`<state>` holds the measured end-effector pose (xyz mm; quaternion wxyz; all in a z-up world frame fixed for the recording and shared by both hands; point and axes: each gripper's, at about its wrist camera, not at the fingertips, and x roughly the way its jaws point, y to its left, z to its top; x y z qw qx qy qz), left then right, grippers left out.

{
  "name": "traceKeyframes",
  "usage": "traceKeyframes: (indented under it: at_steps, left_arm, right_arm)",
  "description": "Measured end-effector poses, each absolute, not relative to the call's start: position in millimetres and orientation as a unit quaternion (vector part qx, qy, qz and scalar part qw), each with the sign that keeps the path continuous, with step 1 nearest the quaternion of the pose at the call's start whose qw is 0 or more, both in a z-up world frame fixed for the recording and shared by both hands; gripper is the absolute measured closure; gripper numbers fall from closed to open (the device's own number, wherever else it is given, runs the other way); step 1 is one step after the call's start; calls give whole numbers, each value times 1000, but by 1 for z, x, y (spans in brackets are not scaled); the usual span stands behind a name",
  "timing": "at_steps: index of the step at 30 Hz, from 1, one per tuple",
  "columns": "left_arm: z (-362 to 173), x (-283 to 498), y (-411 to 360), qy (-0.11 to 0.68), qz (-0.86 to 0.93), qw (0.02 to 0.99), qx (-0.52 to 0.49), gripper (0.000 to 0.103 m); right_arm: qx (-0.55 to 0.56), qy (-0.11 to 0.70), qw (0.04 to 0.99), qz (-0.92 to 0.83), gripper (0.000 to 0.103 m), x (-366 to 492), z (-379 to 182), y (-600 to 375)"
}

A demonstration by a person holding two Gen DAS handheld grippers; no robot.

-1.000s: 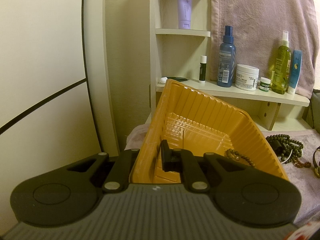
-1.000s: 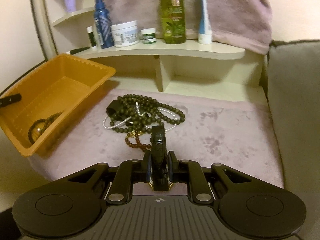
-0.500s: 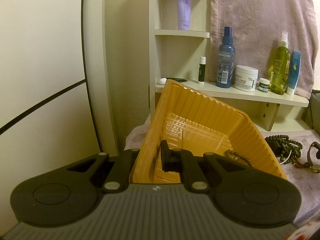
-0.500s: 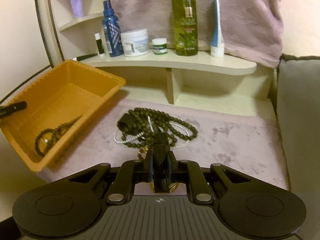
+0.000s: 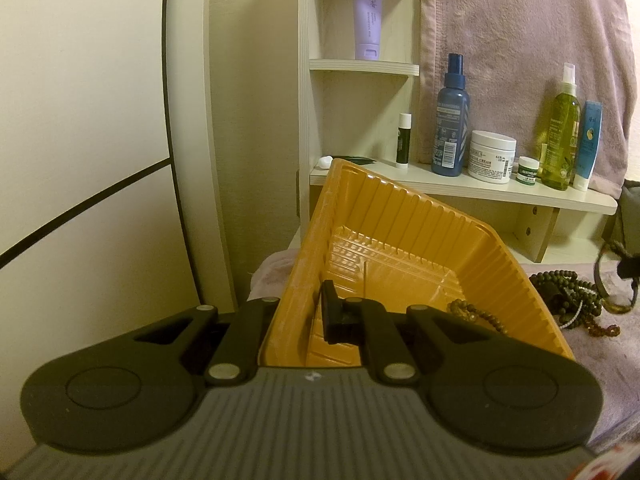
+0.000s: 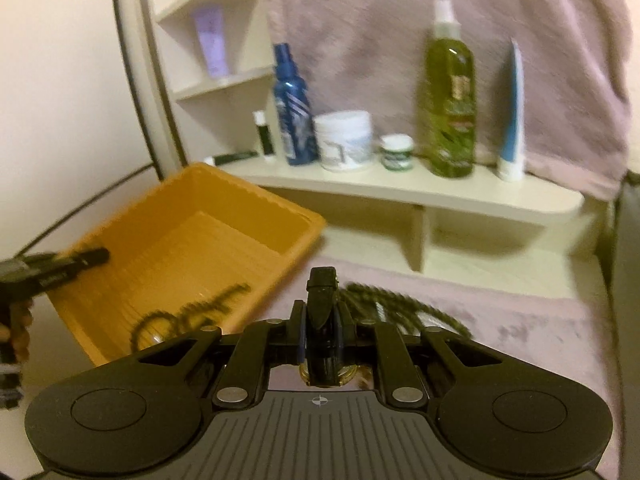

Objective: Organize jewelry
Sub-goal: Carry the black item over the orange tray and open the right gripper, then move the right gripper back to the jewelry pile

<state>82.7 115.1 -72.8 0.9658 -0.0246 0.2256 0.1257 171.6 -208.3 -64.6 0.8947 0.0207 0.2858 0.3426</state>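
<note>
My left gripper (image 5: 298,316) is shut on the near left wall of an orange plastic tray (image 5: 400,236) and holds it tilted; it also shows in the right wrist view (image 6: 192,240). A brown bead bracelet (image 5: 476,315) lies inside the tray (image 6: 188,314). My right gripper (image 6: 322,320) is shut on a black-strapped wristwatch (image 6: 322,344) with a gold case, lifted above the purple cloth. A pile of dark bead necklaces with a pearl strand (image 5: 568,296) lies on the cloth (image 6: 404,308). The watch shows at the far right of the left wrist view (image 5: 616,280).
A cream shelf (image 6: 420,188) behind holds a blue spray bottle (image 5: 450,120), a white cream jar (image 5: 491,156), a small green-lidded jar (image 5: 528,169), a green bottle (image 5: 560,132) and a blue tube (image 5: 588,140). A pink towel (image 5: 520,40) hangs behind. A grey cushion (image 6: 628,280) borders the right.
My right gripper has lifted the watch off the cloth and swung left toward the tray. The left gripper and tray have stayed nearly still.
</note>
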Motion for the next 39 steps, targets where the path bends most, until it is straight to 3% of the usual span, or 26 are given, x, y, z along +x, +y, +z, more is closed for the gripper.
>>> traceKeyframes:
  at_steps: [10, 19, 28, 29, 32, 39]
  left_arm:
    - [-74, 84, 116, 222, 122, 967, -31, 94]
    - [-74, 85, 117, 221, 119, 967, -33, 94]
    - [-75, 84, 117, 221, 120, 967, -37, 94]
    - [-75, 84, 117, 222, 120, 967, -37, 94]
    - [-75, 84, 117, 223, 121, 967, -37, 94]
    - [-75, 82, 118, 224, 122, 966, -36, 94]
  right_arm:
    - [59, 274, 856, 434, 89, 165, -44, -151]
    - [102, 344, 796, 488, 89, 166, -80, -90]
    - [101, 352, 807, 463, 87, 171, -91, -84]
    - [100, 349, 810, 461, 82, 171, -90, -86]
    - [101, 337, 820, 452, 46, 169, -86, -93]
    - [104, 308, 845, 425, 44, 163, -72, -120]
